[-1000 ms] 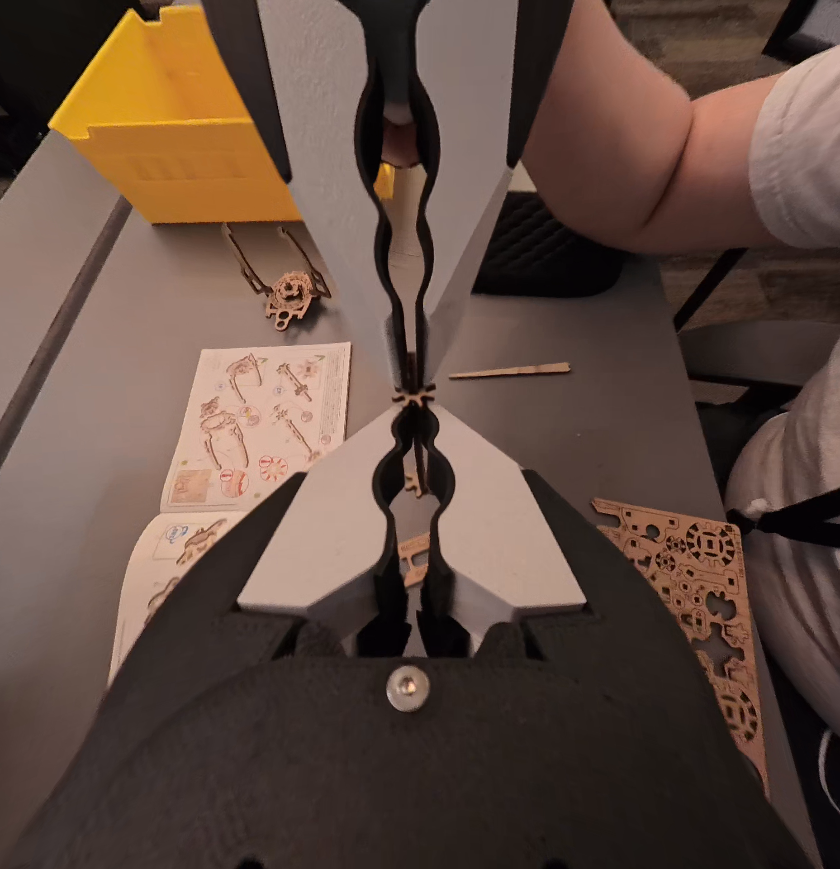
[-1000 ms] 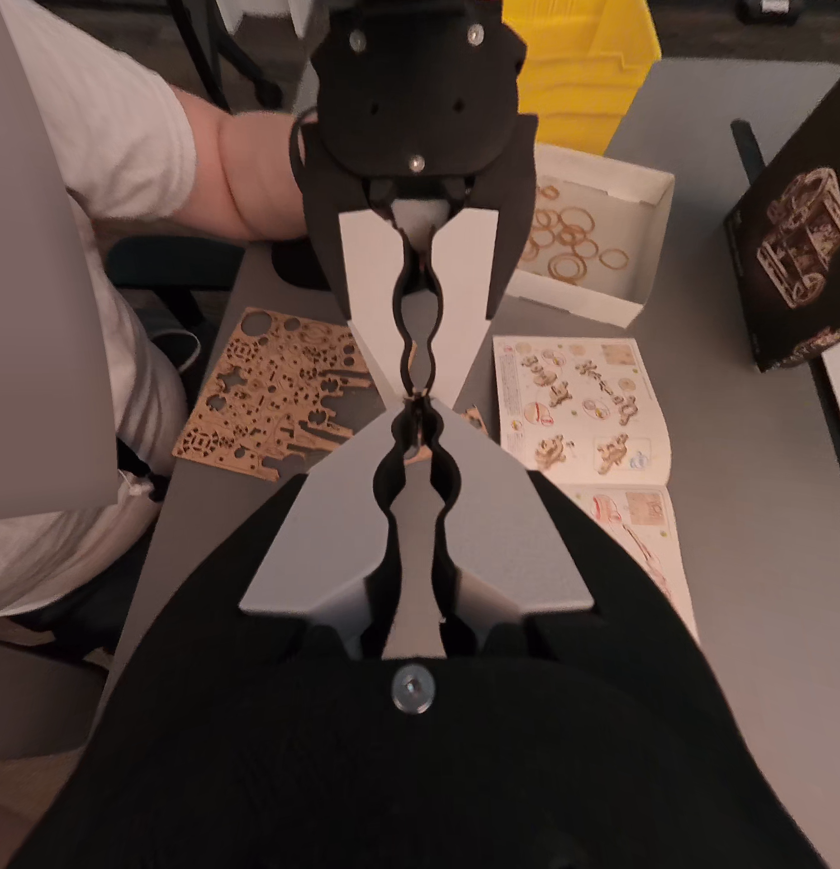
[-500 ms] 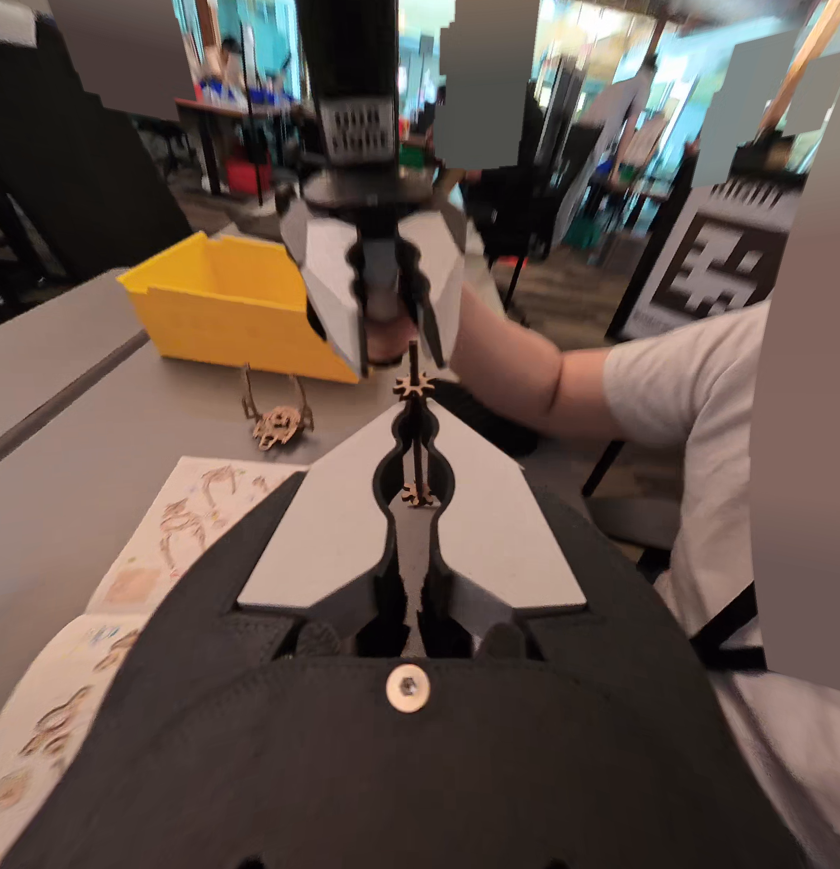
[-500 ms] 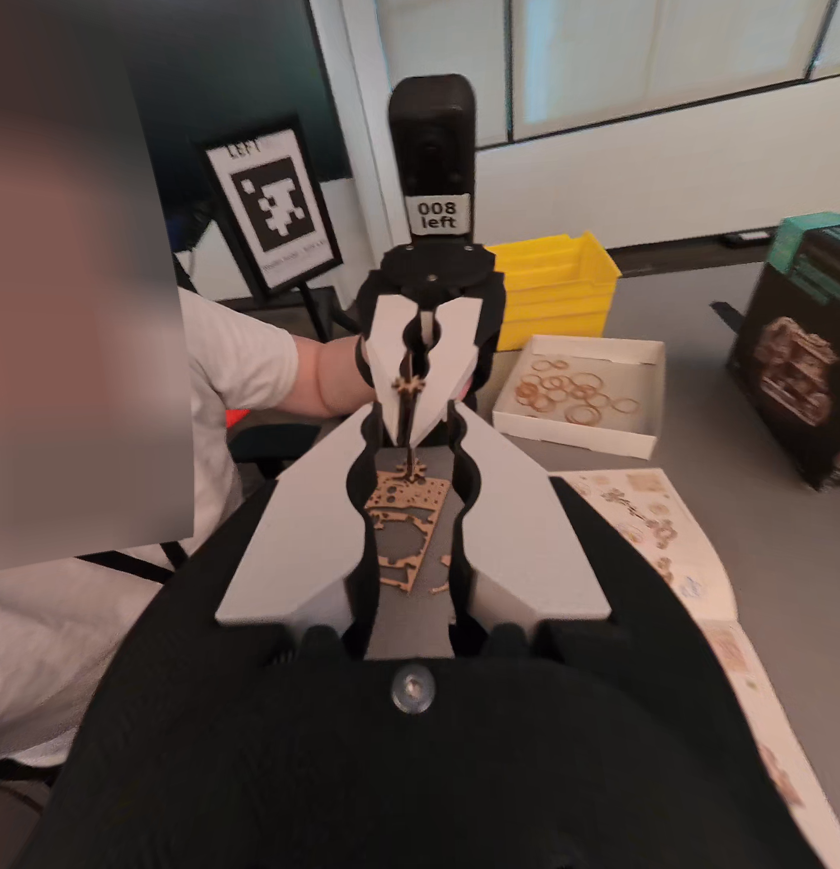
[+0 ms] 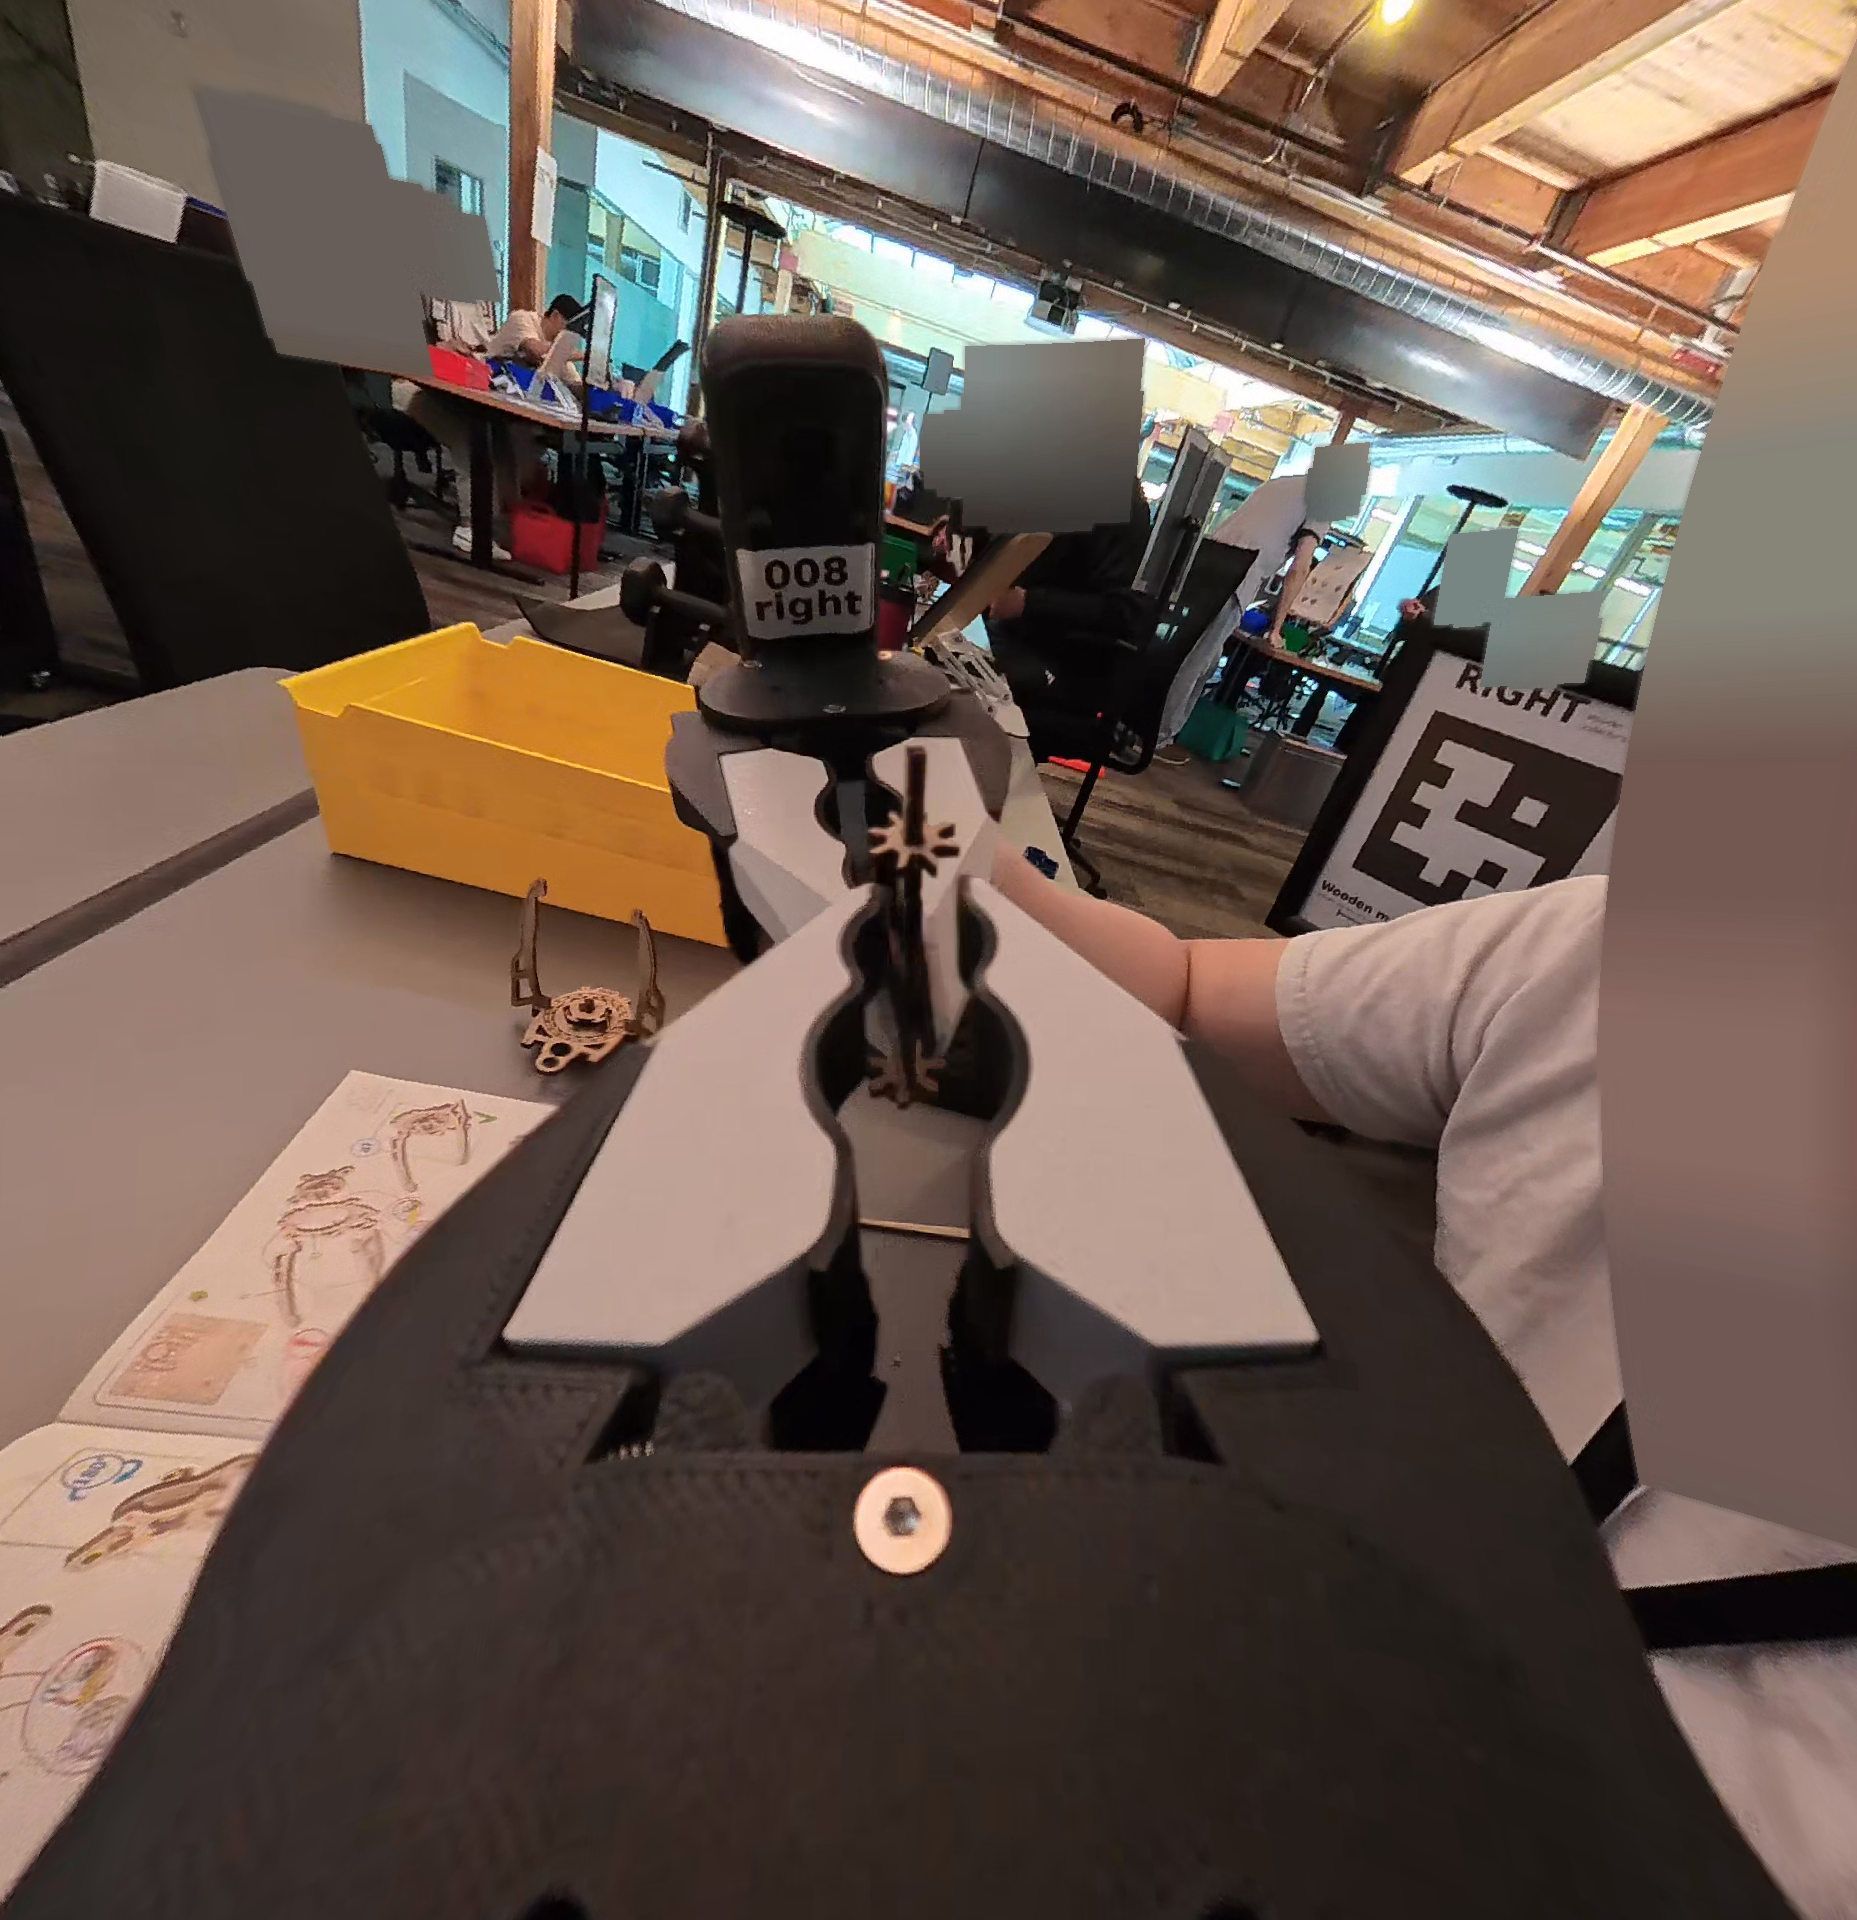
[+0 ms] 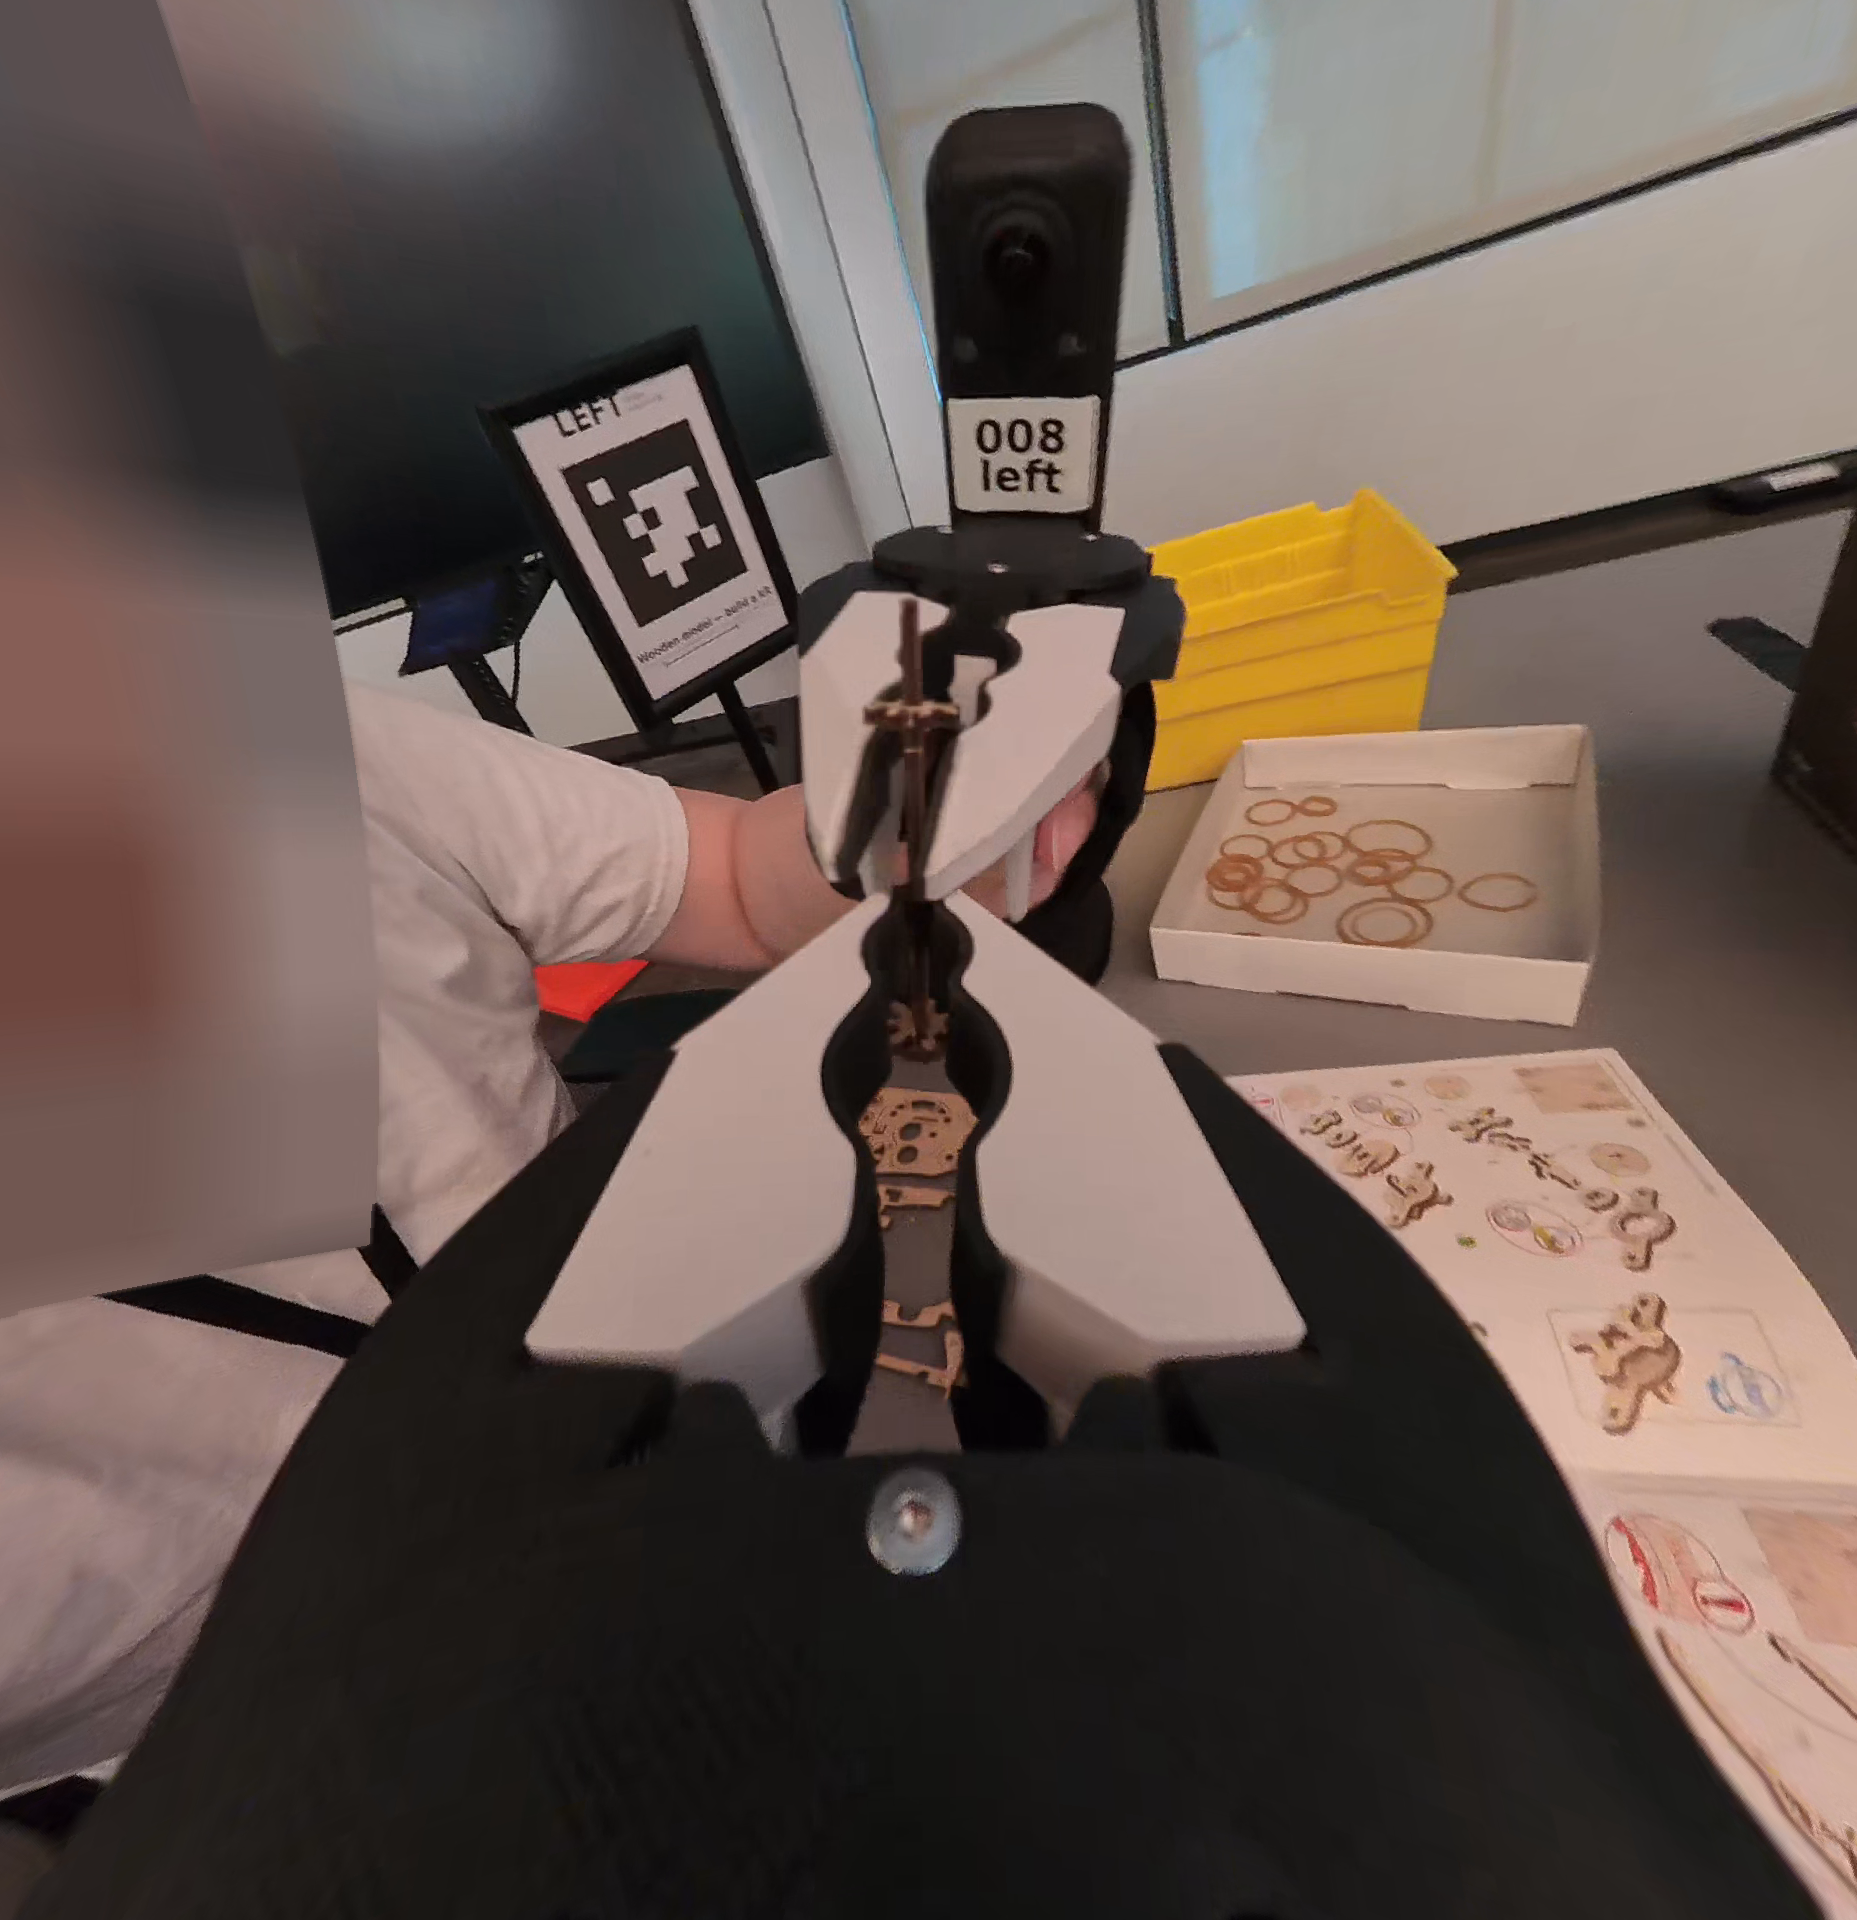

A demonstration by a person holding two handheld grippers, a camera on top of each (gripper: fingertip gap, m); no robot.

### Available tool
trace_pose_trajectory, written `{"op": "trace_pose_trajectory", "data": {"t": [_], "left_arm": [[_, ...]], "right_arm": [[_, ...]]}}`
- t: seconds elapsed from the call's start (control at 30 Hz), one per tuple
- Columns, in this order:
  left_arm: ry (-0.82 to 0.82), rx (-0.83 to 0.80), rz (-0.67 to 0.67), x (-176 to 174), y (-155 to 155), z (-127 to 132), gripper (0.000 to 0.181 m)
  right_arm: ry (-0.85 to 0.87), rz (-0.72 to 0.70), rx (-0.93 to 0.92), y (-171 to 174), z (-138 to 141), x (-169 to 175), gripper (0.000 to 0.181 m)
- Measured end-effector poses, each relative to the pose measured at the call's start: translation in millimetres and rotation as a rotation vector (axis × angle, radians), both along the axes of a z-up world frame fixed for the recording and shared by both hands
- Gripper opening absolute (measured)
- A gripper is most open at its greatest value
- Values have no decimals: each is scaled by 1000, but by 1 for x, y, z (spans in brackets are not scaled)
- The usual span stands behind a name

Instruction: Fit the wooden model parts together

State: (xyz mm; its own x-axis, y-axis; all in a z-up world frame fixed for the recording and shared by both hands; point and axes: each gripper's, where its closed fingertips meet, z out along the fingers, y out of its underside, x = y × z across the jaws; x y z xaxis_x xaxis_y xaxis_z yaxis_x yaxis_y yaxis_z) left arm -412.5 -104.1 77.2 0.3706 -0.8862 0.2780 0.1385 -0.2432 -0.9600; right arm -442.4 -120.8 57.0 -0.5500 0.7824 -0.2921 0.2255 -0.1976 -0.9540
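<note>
A thin wooden axle carries two small star-shaped gears, one beyond my left fingertips and one back in the jaw hollow. My left gripper stands slightly open around the axle, with a gap beside it. My right gripper is shut on the same axle, and one gear sits just behind its tips. The two grippers face each other tip to tip above the grey table. The left gripper's fingers also show apart in the right wrist view.
A yellow bin and a partly built wooden piece stand behind. An instruction booklet lies open. A white box holds rubber bands. A cut-out wooden sheet lies below. A person's arm is close. Left tips and right tips are each some 30 cm from the partly built wooden piece.
Both grippers rose from the table and tilted up. The right opened while the left held the axle, then shut on it; the left has now opened a little.
</note>
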Motion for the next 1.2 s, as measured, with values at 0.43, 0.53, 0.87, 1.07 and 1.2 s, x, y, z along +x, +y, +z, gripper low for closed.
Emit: {"op": "trace_pose_trajectory", "data": {"t": [0.43, 0.53, 0.87, 1.07, 1.2], "left_arm": [[270, 139, 39, -11, -1, -12, 4], [269, 141, 52, -14, -1, -10, 3], [-178, 185, 287, -59, 13, 44, 2], [-324, 258, 382, -63, 7, 54, 2], [-348, 294, 398, -55, 3, 53, 2]], "right_arm": [[-242, -34, 230, 5, -34, 12, 0], [-238, -31, 226, 8, -33, 14, 0], [473, -210, -135, 61, 58, 29, 50], [448, -202, -277, 40, 36, -3, 54], [545, -181, -417, 20, 53, 1, 33]]}}
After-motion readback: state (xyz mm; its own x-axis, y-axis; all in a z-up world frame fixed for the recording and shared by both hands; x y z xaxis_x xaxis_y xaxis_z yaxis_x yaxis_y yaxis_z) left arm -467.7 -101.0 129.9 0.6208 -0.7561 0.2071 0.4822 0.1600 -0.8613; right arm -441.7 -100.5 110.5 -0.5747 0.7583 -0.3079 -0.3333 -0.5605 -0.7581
